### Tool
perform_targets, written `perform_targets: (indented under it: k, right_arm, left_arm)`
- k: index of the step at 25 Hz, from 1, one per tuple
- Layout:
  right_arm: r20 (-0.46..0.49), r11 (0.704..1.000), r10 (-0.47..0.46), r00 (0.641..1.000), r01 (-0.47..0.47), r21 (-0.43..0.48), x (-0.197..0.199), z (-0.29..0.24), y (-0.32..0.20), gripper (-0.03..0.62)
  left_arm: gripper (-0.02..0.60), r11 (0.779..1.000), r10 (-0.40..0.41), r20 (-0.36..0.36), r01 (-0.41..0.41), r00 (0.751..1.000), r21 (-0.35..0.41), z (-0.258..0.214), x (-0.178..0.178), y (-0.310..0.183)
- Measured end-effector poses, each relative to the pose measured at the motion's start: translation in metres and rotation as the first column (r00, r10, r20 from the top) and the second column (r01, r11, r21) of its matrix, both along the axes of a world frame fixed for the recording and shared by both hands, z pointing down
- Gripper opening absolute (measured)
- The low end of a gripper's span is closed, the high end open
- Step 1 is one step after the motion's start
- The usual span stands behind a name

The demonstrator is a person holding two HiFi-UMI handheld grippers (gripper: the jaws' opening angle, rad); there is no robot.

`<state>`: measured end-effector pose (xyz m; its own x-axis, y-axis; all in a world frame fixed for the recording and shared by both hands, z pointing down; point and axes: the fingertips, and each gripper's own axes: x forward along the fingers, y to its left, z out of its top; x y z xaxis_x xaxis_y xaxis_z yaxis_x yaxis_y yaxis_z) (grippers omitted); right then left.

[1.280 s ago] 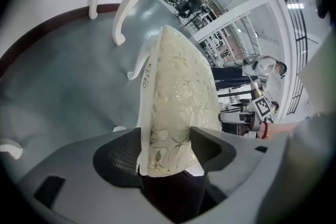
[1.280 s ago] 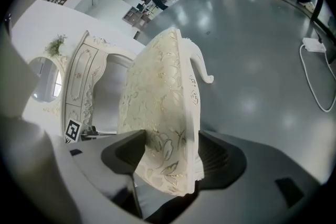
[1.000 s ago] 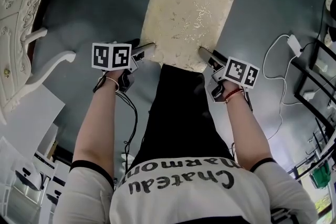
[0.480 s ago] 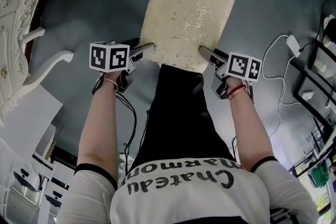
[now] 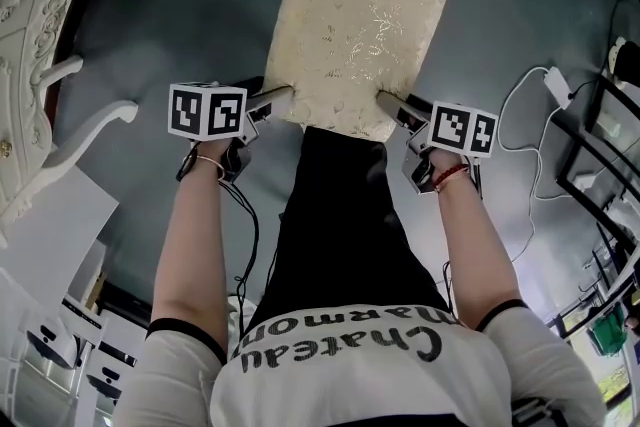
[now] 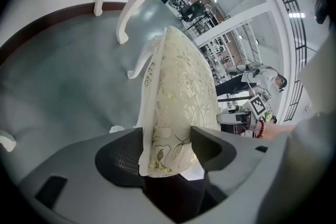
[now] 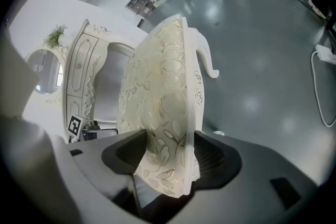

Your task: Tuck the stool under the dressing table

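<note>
Where the person's bare forearms [image 5: 195, 245] reach out from a white shirt [image 5: 370, 365], the two tools meet the stool [image 5: 360, 25] at its near edge, one at each near corner. At the stool's near left corner the left gripper [image 5: 276, 98] pinches the cream, gold-leafed seat cushion, its dark jaws pressed against the padding from either side. At the near right corner the right gripper [image 5: 391, 104] bites the cushion in the same way, jaws tight on the fabric. Between the two tools, just this side of the stool, show the person's black trousers [image 5: 340, 215]. Below the seat a curved white leg [image 6: 137, 64] bends down toward the grey floor [image 5: 190, 5]. To the stool's left, well apart from it, stands the carved white dressing table [image 5: 35, 35], with a stretch of floor between the two, so the stool is not under it. To the stool's right, farther off, a white cable [image 5: 525, 100] loops over the floor.
</note>
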<state>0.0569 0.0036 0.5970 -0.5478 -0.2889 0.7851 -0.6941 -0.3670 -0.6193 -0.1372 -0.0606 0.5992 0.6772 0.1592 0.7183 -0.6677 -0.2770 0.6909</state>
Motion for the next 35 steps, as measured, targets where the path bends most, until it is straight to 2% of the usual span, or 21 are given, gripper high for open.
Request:
perform_targets:
  k: [10, 20, 25, 29, 32, 34, 35]
  right_arm:
    - [0.002, 0.997, -0.082, 0.997, 0.082, 0.01, -0.005, 0.0, -0.027, 0.304]
    - [0.002, 0.978, -0.205, 0.979, 0.205, 0.046, -0.018, 0.002, -0.065, 0.302]
    - [0.004, 0.96, -0.27, 0.963, 0.268, 0.08, -0.061, 0.013, -0.103, 0.301]
    - [-0.005, 0.939, -0.327, 0.945, 0.325, 0.114, -0.071, 0.007, -0.121, 0.301]
    - [-0.005, 0.922, -0.367, 0.93, 0.364, 0.135, -0.069, -0.002, -0.125, 0.299]
    - [0.0, 0.912, -0.389, 0.921, 0.385, 0.145, -0.07, -0.007, -0.126, 0.301]
    - [0.003, 0.907, -0.398, 0.918, 0.393, 0.149, -0.072, -0.01, -0.128, 0.3]
  left_arm:
    - [0.299, 0.998, -0.061, 0.003, 0.061, 0.998, -0.008, 0.001, -0.009, -0.011]
    - [0.298, 0.986, -0.166, -0.009, 0.166, 0.986, -0.007, 0.001, -0.027, -0.019]
    - [0.299, 0.965, -0.26, 0.019, 0.261, 0.965, -0.011, 0.013, -0.07, -0.036]
    - [0.299, 0.939, -0.344, 0.038, 0.344, 0.938, 0.003, 0.005, -0.081, -0.037]
    - [0.298, 0.925, -0.379, 0.048, 0.377, 0.924, 0.055, -0.007, -0.077, -0.033]
    - [0.256, 0.922, -0.379, 0.063, 0.371, 0.923, 0.113, -0.016, -0.077, -0.033]
    - [0.256, 0.918, -0.385, 0.073, 0.373, 0.92, 0.133, -0.019, -0.079, -0.033]
